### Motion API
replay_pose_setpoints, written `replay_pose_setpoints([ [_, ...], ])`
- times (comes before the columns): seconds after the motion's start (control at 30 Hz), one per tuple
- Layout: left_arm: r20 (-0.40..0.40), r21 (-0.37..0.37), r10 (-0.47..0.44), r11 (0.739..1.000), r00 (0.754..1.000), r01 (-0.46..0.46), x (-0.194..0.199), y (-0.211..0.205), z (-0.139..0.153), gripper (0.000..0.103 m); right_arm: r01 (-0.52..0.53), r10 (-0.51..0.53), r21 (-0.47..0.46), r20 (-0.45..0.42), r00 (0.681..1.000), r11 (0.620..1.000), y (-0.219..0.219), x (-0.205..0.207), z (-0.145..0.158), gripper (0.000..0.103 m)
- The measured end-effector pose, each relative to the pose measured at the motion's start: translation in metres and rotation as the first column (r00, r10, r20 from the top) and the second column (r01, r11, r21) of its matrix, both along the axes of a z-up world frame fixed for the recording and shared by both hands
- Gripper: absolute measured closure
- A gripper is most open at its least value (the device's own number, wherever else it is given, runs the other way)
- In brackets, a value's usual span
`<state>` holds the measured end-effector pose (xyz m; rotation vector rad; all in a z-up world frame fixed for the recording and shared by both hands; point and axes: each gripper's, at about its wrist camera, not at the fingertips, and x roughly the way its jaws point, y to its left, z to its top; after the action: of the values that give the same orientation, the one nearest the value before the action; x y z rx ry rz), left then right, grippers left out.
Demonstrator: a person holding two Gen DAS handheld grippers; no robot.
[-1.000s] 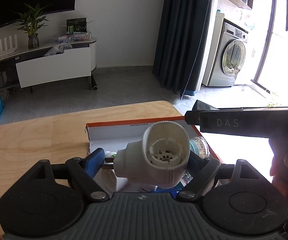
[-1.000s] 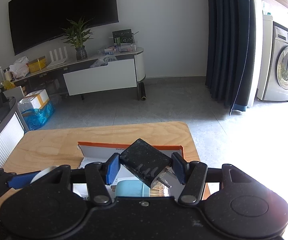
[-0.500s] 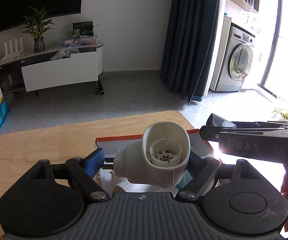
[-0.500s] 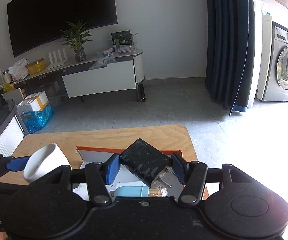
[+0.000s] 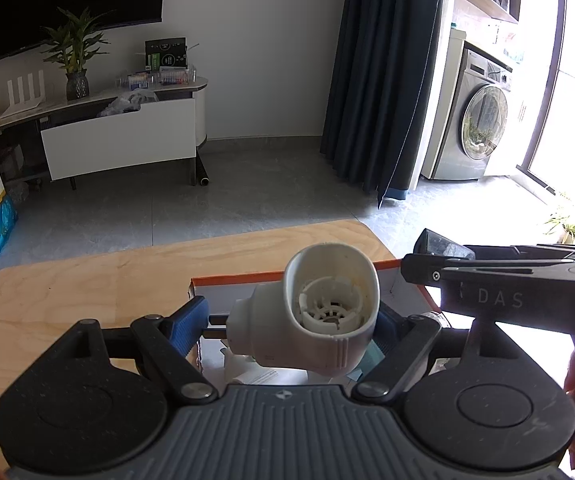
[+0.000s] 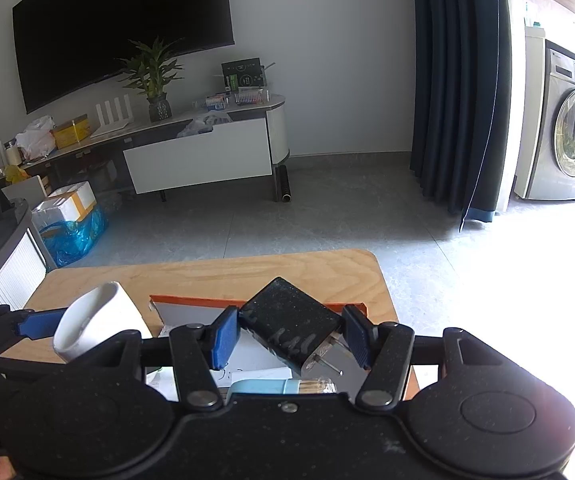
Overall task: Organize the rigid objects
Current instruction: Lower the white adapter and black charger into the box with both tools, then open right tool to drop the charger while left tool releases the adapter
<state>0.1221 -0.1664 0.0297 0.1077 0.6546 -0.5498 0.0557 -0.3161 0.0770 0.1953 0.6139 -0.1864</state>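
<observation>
Your left claw point(image 5: 291, 320) pinches a white plastic fitting point(image 5: 319, 316), its blue pads pressed on either side and its round open end facing back at the camera. You hold it above a shallow box point(image 5: 239, 284) with an orange rim that lies on the wooden bench point(image 5: 87, 280).

Your right claw point(image 6: 289, 334) pinches a black plug adapter point(image 6: 287, 324), tilted, with its metal prongs point(image 6: 327, 354) pointing down toward the right pad. It hangs over the same box point(image 6: 191, 304), near the right end. Below it inside the box lie a pale blue item point(image 6: 263, 386) and, touching its right end, a bundle of thin sticks point(image 6: 315, 385).

From the right camera the white fitting point(image 6: 95, 320) shows at the left, just beside the box's left end.
</observation>
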Motion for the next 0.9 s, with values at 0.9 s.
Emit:
replay_pose_setpoints([
  [0.9,-0.030,0.012,0.006,1.000,1.000,-0.006,0.013,-0.006,-0.006,0.017,0.019,-0.019,0.025,-0.009,1.000,0.999,-0.011,0.025,-0.012,0.031],
])
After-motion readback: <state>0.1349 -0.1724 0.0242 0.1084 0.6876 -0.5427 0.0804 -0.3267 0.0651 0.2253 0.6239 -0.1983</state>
